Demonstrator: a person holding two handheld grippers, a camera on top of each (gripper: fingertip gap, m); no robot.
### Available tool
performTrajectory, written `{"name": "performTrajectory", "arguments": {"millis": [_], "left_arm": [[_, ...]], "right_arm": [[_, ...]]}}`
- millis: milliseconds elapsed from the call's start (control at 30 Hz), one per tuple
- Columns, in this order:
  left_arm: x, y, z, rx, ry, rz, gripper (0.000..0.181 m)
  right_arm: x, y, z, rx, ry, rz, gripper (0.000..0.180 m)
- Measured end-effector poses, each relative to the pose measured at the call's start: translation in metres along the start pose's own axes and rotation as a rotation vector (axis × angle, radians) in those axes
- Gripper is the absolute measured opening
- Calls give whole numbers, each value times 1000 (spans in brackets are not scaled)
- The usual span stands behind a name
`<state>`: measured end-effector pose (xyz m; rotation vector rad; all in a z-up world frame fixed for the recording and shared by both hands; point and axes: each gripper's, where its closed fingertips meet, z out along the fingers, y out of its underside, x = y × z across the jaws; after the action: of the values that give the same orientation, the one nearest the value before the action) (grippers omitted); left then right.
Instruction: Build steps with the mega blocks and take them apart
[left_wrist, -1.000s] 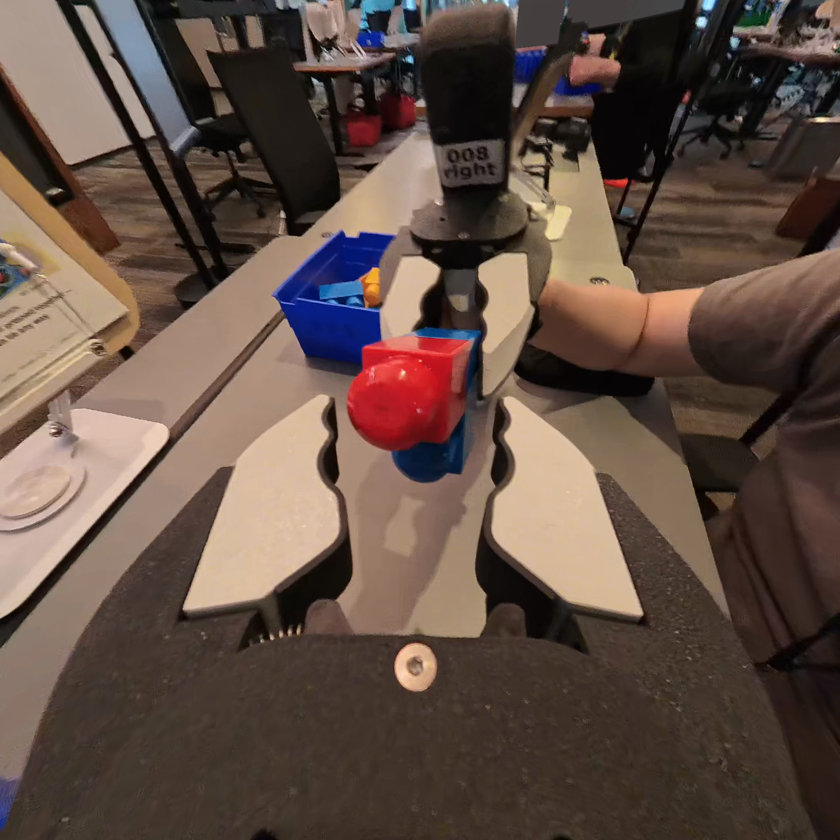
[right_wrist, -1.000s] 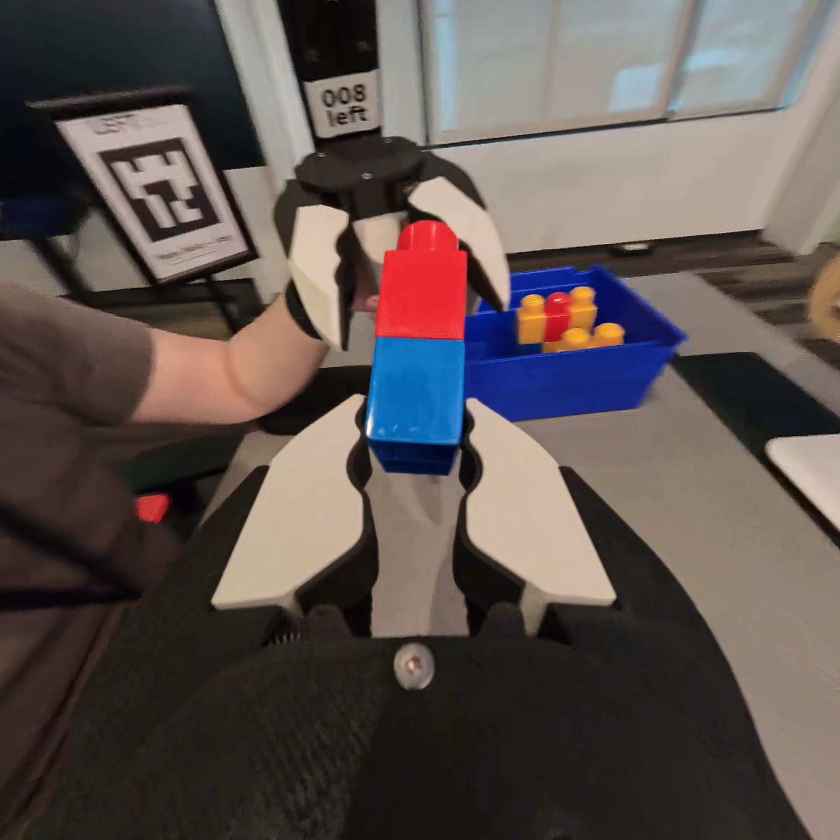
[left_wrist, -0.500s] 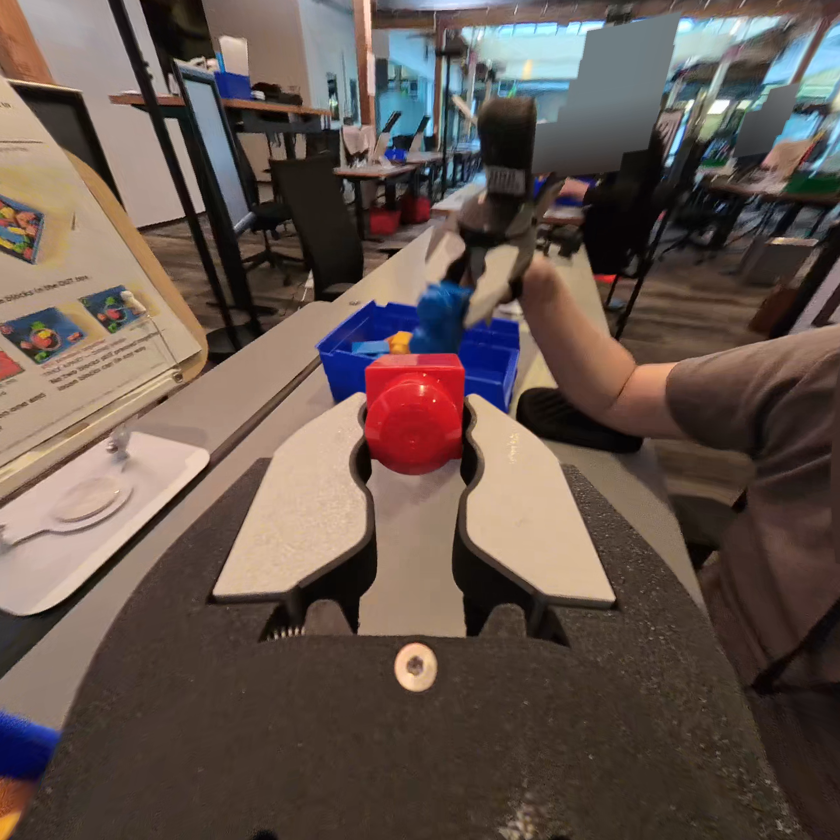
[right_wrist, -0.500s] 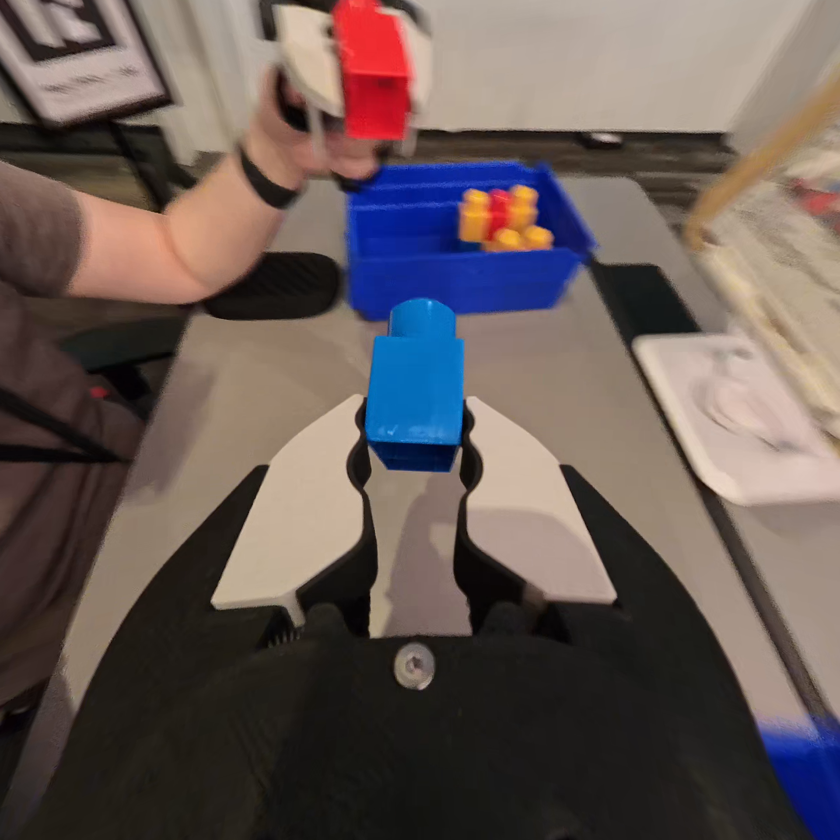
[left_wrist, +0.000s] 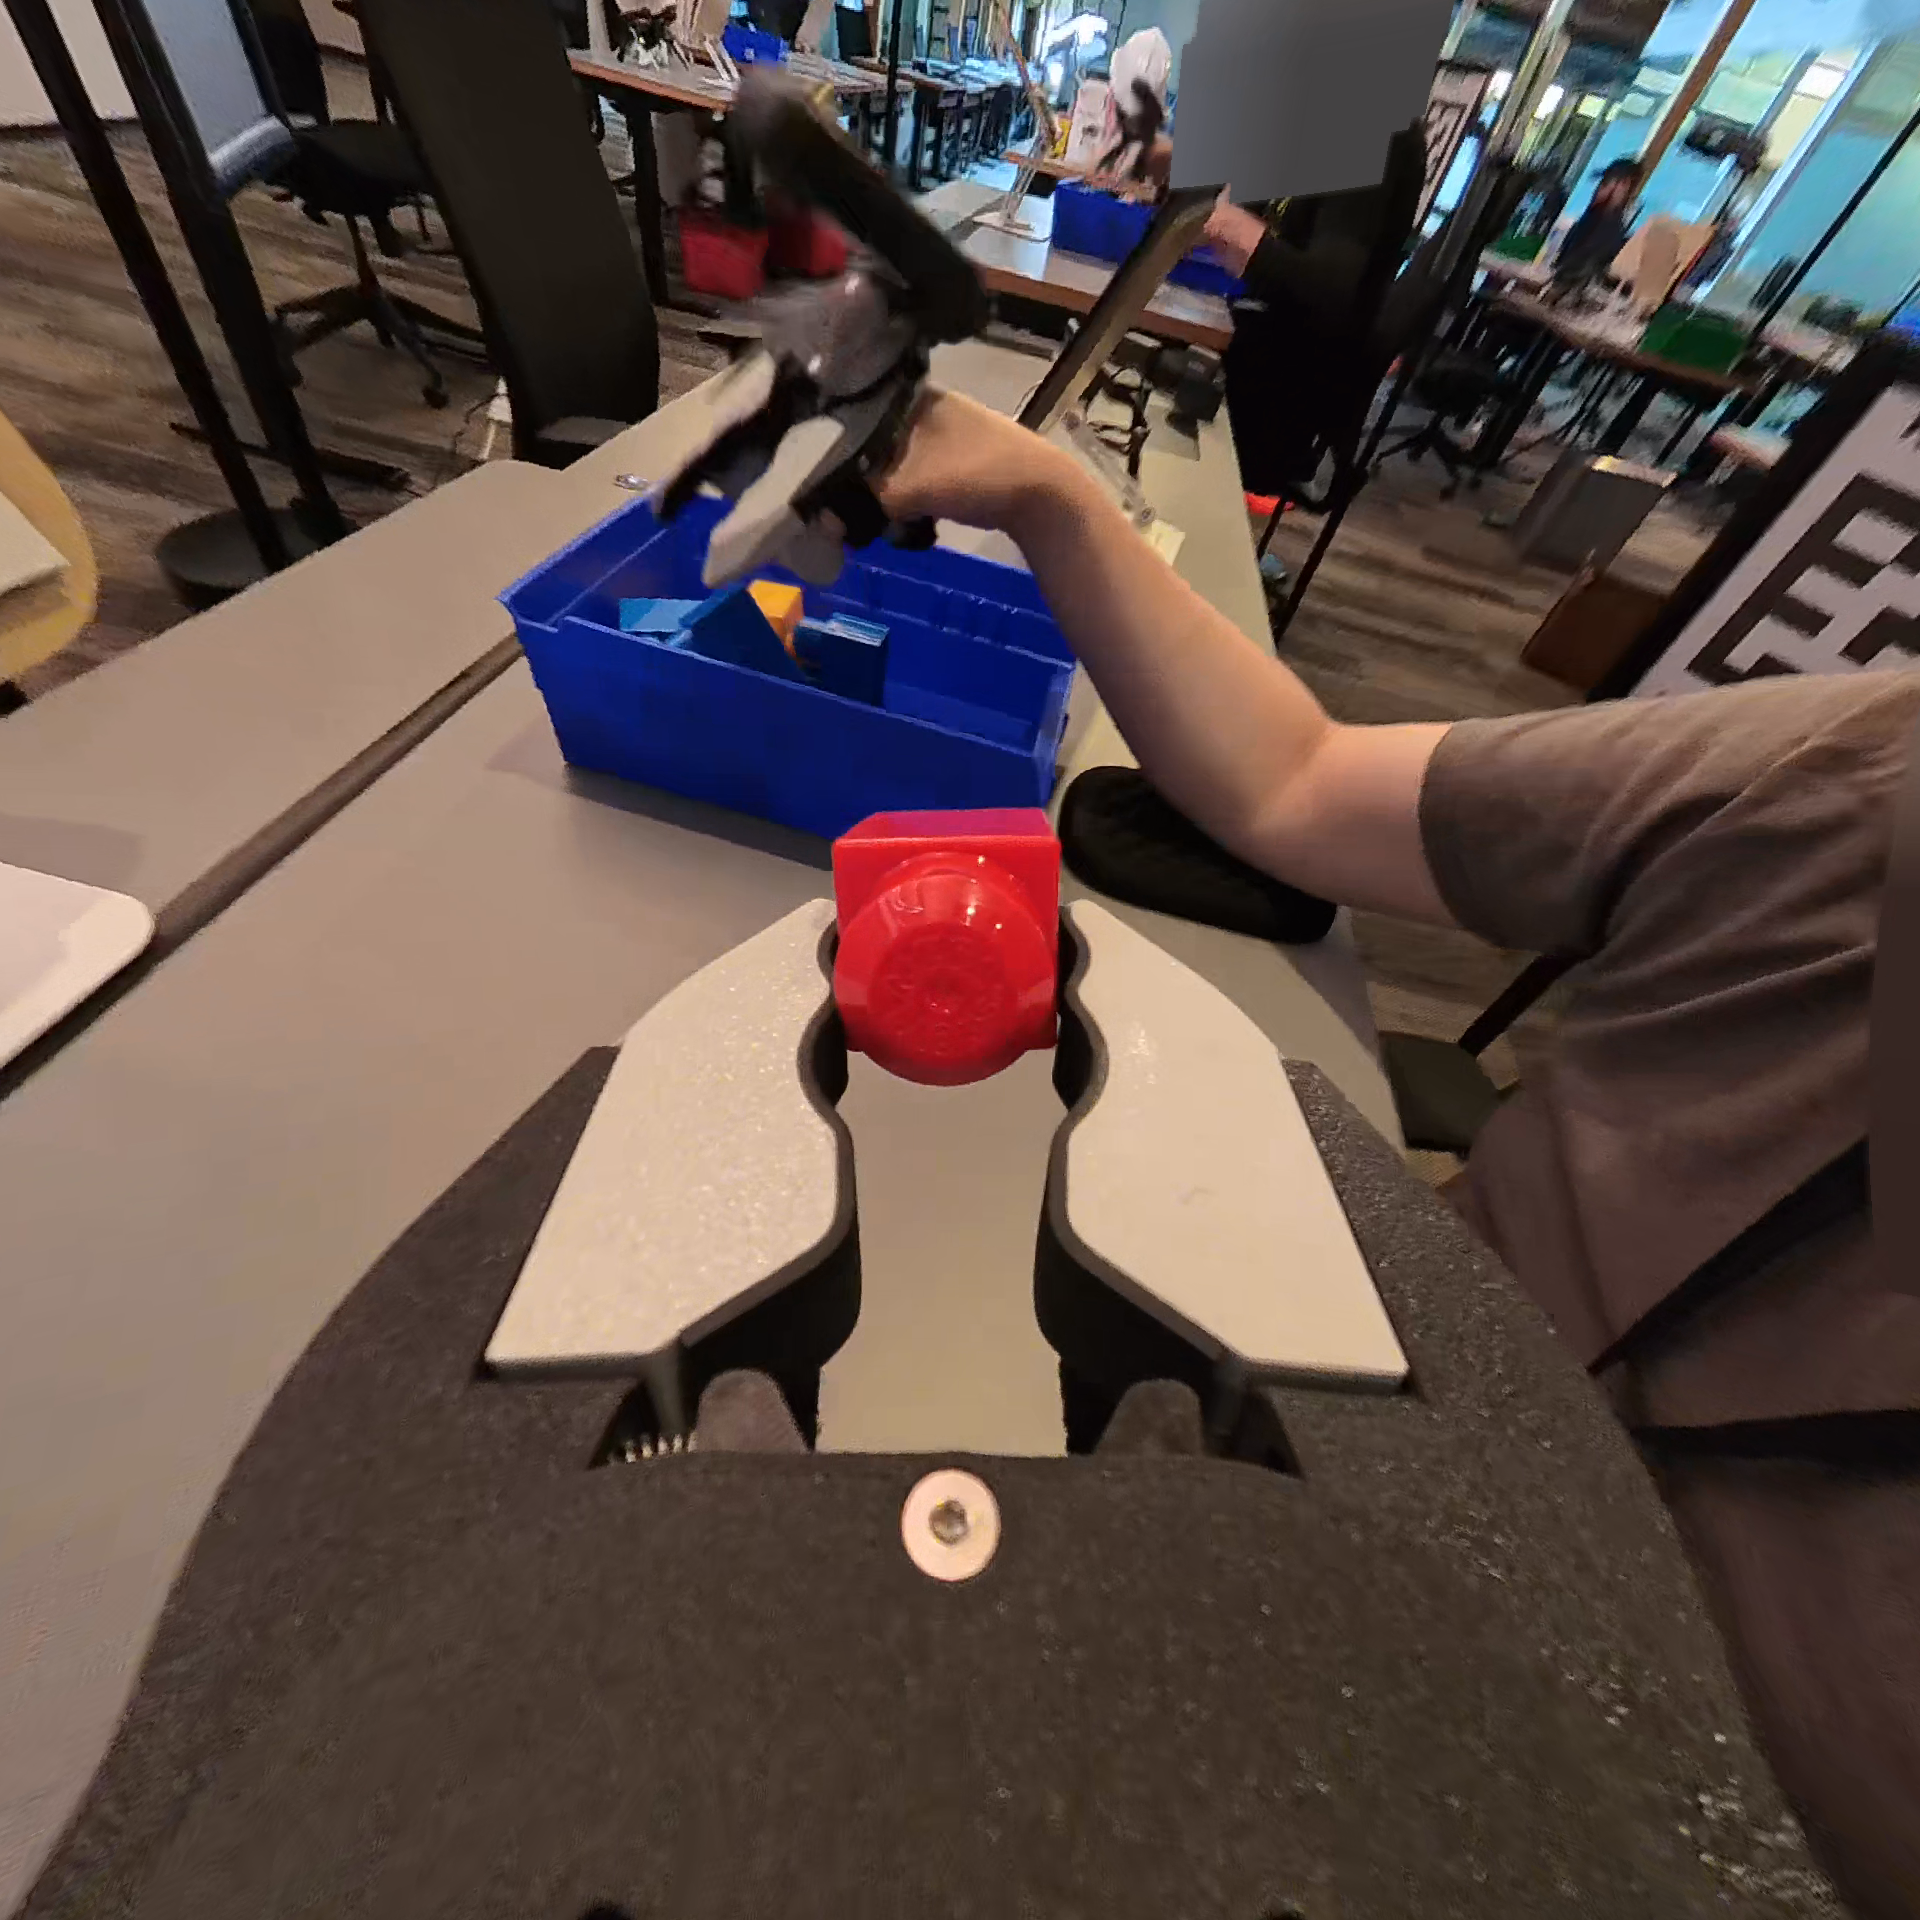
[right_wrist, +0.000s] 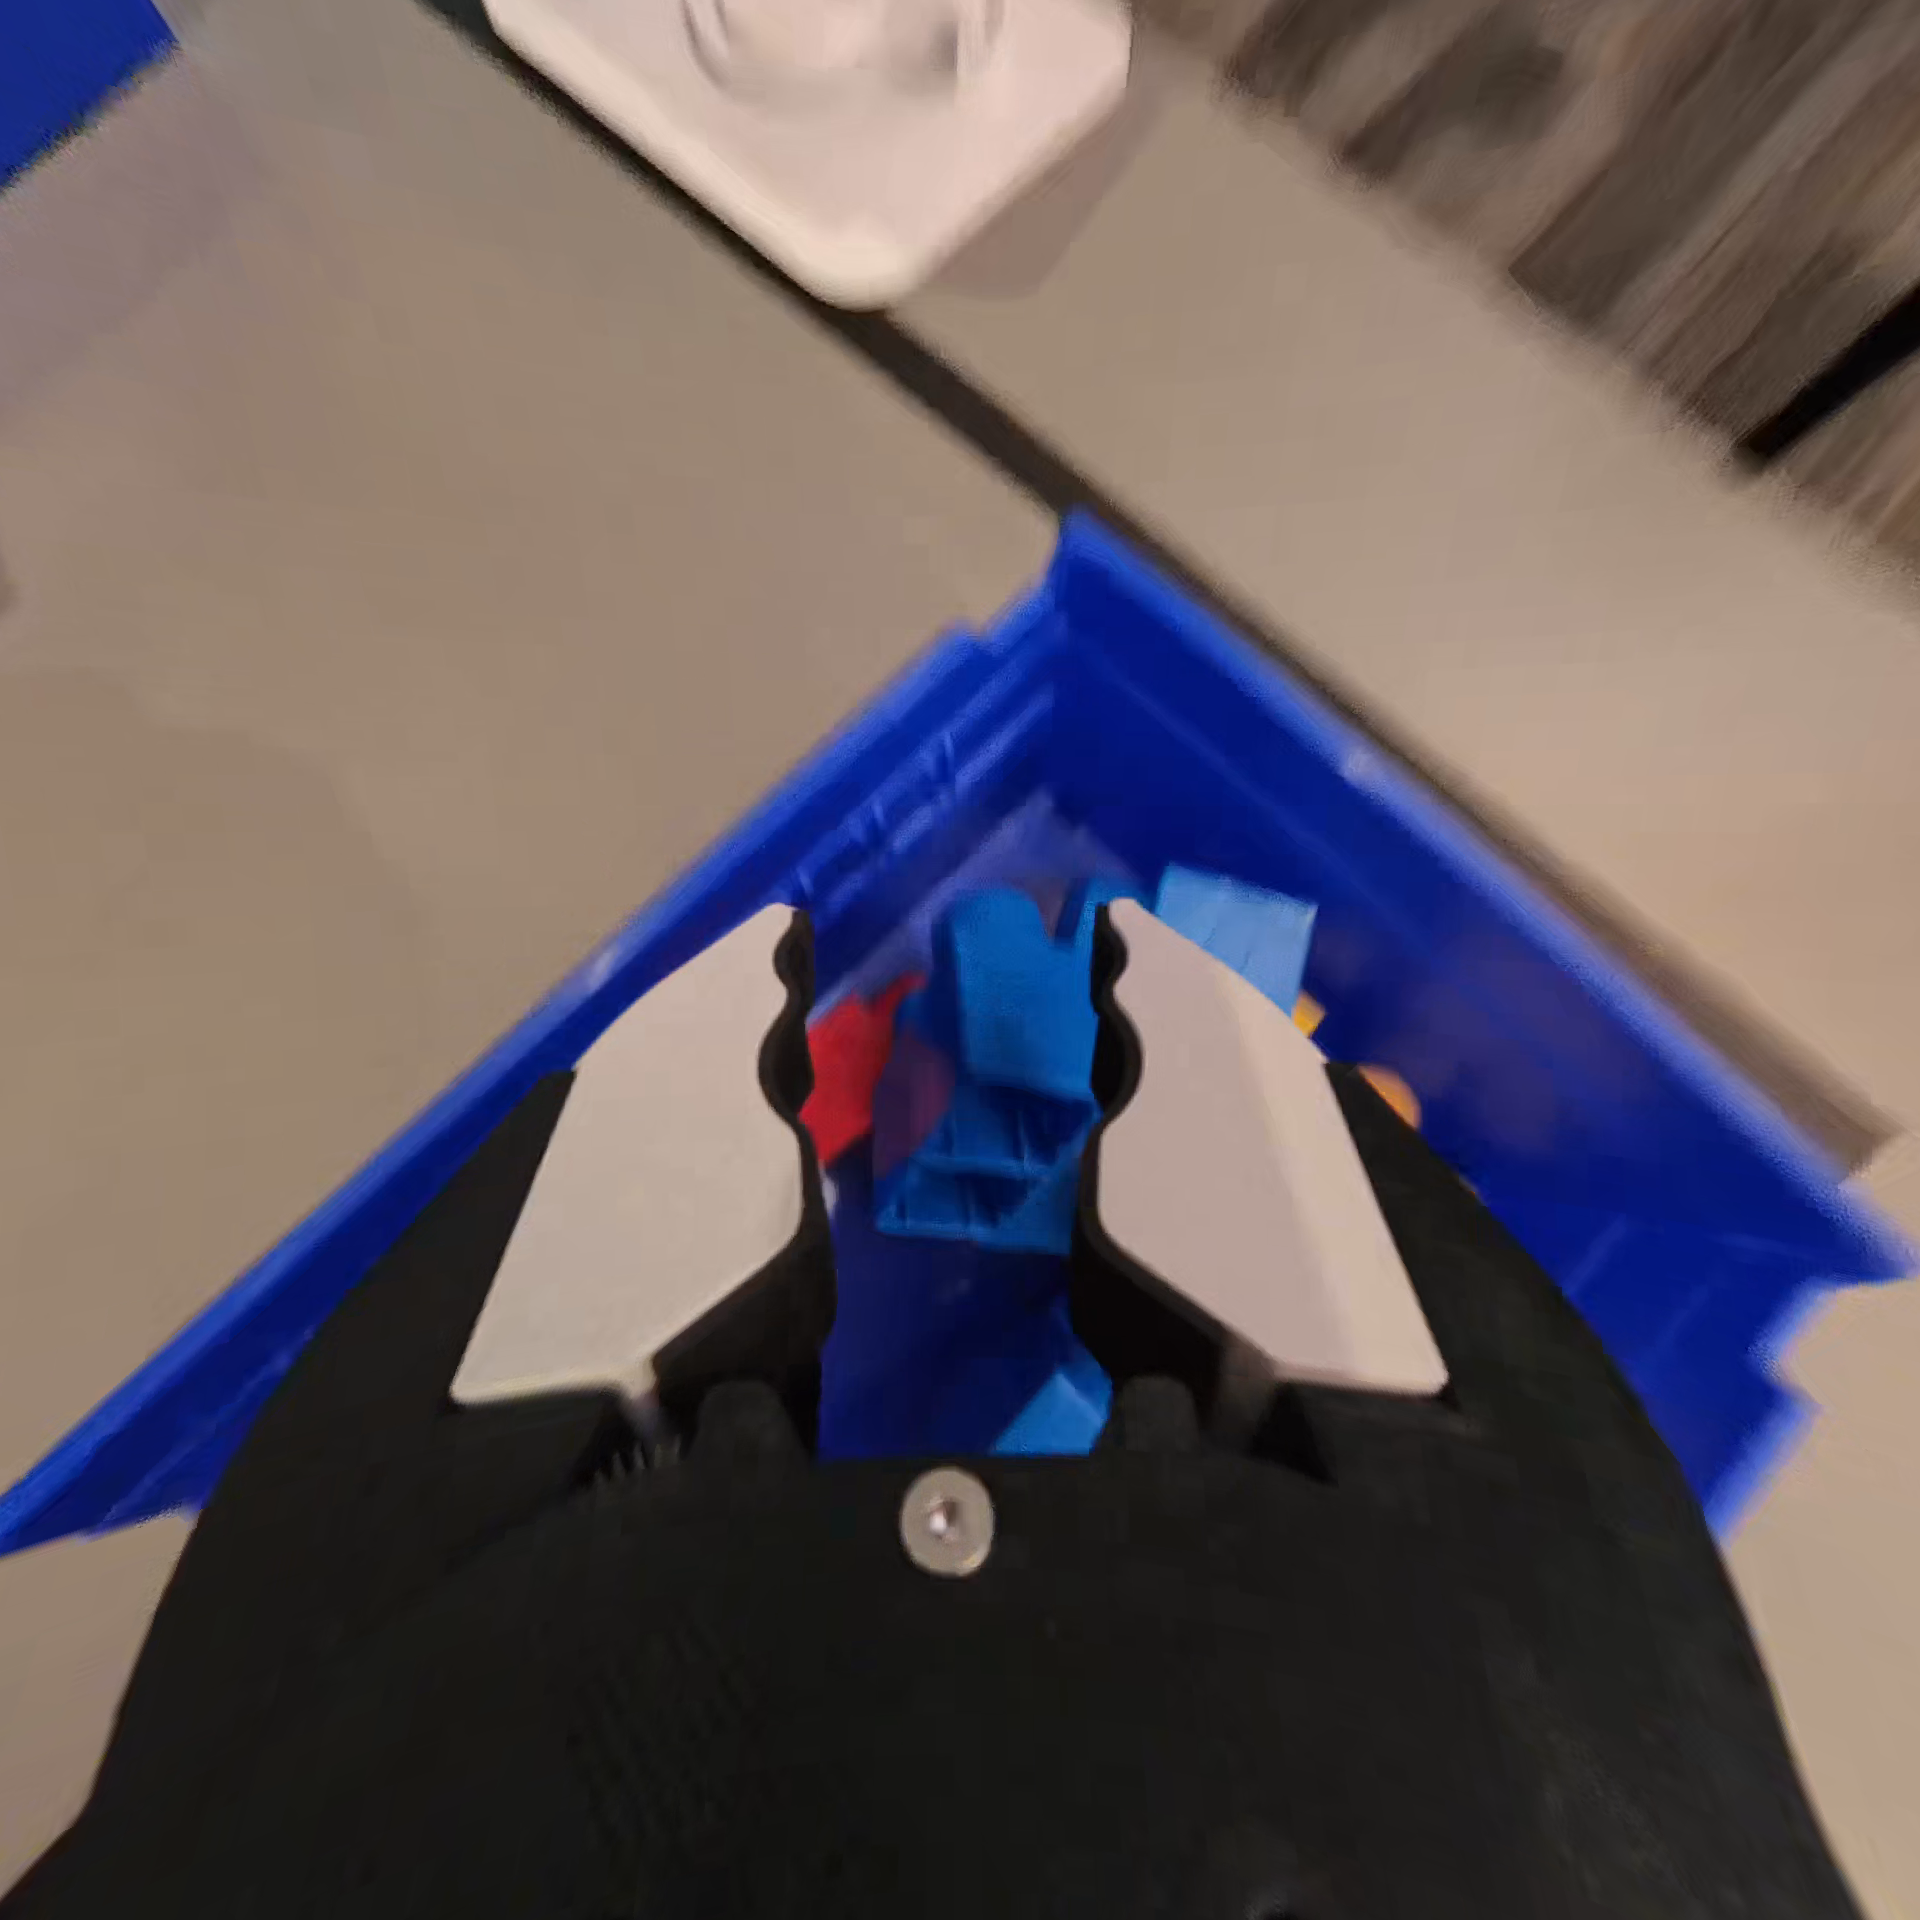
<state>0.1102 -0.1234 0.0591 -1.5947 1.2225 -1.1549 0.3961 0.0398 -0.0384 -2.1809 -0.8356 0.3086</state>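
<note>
Grey counter (left_wrist: 343, 997) is running through an office room with chairs and other desks blurring behind. Blue bin (left_wrist: 790, 727) is sitting on the counter ahead of the left gripper (left_wrist: 948, 966), holding a few loose blocks, blue and orange ones showing in the left wrist view.

Left gripper's jaws are pinching narrow on a red block (left_wrist: 945, 935), one finger pressing each side of it. Block is sitting right at the fingertips, stud end pointing back at the camera, its square body sticking out past the tips. It is hanging above the counter, short of the bin's near wall.

Right gripper (left_wrist: 769, 509) is tilting down over the bin's far-left part in the left wrist view, with the person's hand (left_wrist: 966, 468) behind it. In the right wrist view the jaws are standing apart, wider than the blue block (right_wrist: 1013, 1049) between them. That block is lying against the right-hand finger, with a clear gap to the left-hand finger, hollow underside facing the camera. Whether it is touching the bin floor, cannot tell, frame is motion-blurred. Under the jaws, a red piece (right_wrist: 852, 1060) and a lighter blue block (right_wrist: 1236, 935) are lying inside the bin. White plate (right_wrist: 831, 135) is sitting on the counter beyond the bin.
</note>
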Motion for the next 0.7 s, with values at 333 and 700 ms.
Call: {"name": "performTrajectory", "arguments": {"millis": [333, 700], "left_arm": [[9, -4, 23, 125, 222, -371, 36], [18, -33, -3, 225, 165, -237, 50]], "right_arm": [[-309, -122, -66, 884, -74, -1031, 64], [-237, -132, -93, 704, 67, -872, 37]]}}
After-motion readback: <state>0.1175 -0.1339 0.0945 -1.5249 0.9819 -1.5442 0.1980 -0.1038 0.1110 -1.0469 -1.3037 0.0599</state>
